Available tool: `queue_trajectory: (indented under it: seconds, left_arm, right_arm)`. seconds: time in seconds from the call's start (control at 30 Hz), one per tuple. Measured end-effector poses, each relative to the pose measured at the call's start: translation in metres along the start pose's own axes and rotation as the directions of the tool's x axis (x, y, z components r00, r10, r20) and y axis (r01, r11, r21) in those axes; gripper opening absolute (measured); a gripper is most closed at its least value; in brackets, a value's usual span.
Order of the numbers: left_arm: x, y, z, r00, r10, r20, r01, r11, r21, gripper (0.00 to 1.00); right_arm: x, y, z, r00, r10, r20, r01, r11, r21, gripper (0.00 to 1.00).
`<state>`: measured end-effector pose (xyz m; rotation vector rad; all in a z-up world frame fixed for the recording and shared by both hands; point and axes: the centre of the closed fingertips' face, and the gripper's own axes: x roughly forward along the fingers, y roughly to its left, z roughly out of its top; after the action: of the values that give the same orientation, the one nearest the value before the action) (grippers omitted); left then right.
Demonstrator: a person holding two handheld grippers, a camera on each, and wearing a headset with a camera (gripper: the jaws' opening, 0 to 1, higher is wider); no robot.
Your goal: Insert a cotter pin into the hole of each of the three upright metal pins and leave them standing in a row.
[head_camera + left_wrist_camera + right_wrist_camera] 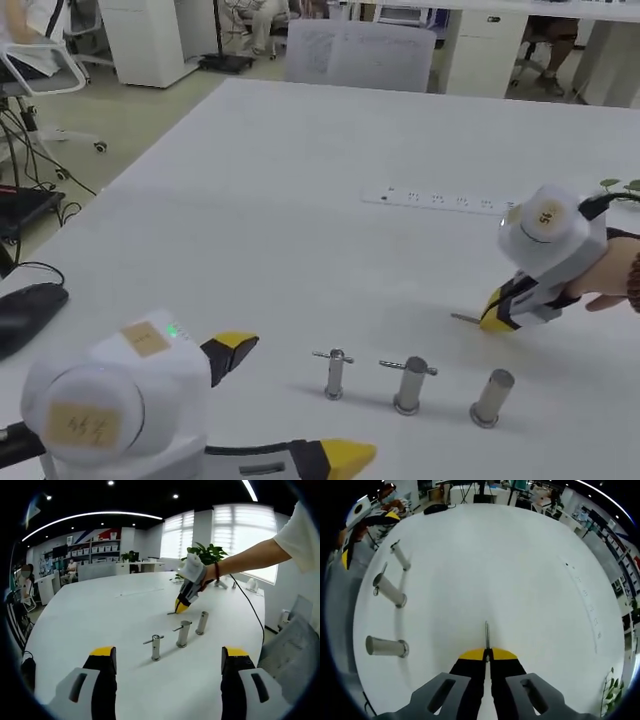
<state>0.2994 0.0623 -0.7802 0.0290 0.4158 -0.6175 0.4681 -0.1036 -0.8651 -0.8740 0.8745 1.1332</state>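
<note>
right gripper [497,321] clamped on a cotter pin [465,318], left gripper [292,400] spread wide
the held cotter pin sits low over the white table [300,200], just beyond the bare pin [492,397]. to the left of the bare pin stand the middle pin [410,385] and the end pin [334,374], each with a fitted cotter [331,354] through its top. the left gripper is further left of the bare pin, past the end pin.

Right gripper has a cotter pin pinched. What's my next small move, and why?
Probably lift the right gripper and carry its cotter pin over to the bare pin. The jaws are shut on the cotter pin, low at the table, while the middle pin and end pin already carry theirs.
</note>
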Motion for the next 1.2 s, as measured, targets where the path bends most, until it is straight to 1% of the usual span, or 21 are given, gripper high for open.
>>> queue_trajectory:
  seconds: [0.17,0.33,0.43,0.5,0.63,0.83,1.0,1.2]
  left_arm:
    - [-0.001,-0.001,-0.001,1.0,0.0,-0.01,0.0,1.0,-0.002,0.85]
    - [-0.001,-0.001,0.001,1.0,-0.002,-0.006,0.002,1.0,-0.013,0.85]
    - [-0.002,-0.003,0.004,1.0,-0.008,-0.006,0.007,1.0,-0.011,0.85]
    - [-0.002,-0.004,0.007,1.0,-0.009,-0.001,0.009,1.0,-0.012,0.84]
    - [-0.002,-0.007,0.013,0.9997,-0.019,0.018,0.02,0.999,-0.037,0.83]
    - [-0.003,-0.011,0.02,0.9992,-0.027,0.03,0.028,0.999,-0.044,0.79]
    - [-0.004,-0.014,0.026,0.999,-0.034,0.03,0.035,0.999,-0.038,0.77]
    - [-0.005,-0.017,0.034,0.9978,-0.047,0.046,0.05,0.997,-0.056,0.73]
  right_arm:
    - [-0.003,-0.003,0.001,0.9998,-0.018,0.006,0.018,1.0,-0.007,0.03]
    - [-0.009,-0.006,0.002,0.9991,-0.042,0.007,0.042,0.999,-0.033,0.03]
    - [-0.015,-0.006,0.005,0.9983,-0.056,0.015,0.057,0.997,-0.047,0.03]
    - [-0.02,-0.007,0.008,0.9974,-0.066,0.03,0.068,0.996,-0.054,0.03]
    - [-0.03,-0.005,0.015,0.995,-0.086,0.051,0.089,0.993,-0.08,0.03]
    - [-0.049,0.003,0.029,0.9894,-0.109,0.096,0.12,0.986,-0.116,0.03]
    - [-0.065,0.016,0.043,0.9837,-0.115,0.139,0.136,0.978,-0.157,0.03]
    - [-0.078,0.032,0.055,0.977,-0.117,0.178,0.151,0.97,-0.189,0.03]
